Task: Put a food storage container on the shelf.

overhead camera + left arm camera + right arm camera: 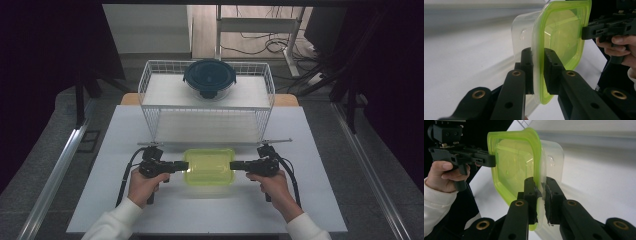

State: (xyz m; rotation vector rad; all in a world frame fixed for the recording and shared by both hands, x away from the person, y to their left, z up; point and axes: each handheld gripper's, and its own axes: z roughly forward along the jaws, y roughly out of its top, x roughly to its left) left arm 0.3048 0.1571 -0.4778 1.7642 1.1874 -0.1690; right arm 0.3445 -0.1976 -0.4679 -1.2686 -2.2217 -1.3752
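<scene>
On the white table (100,200), the left gripper (183,166) is clenched on the left rim of the clear rectangular plastic container with the lime-green lid (209,166), its jaws pinching the lid's edge in the left gripper view. The container sits between both tools, just in front of the white wire basket (150,80) holding a round glass bowl with a dark blue lid (209,75). The right gripper (233,165) grasps the opposite rim likewise.
</scene>
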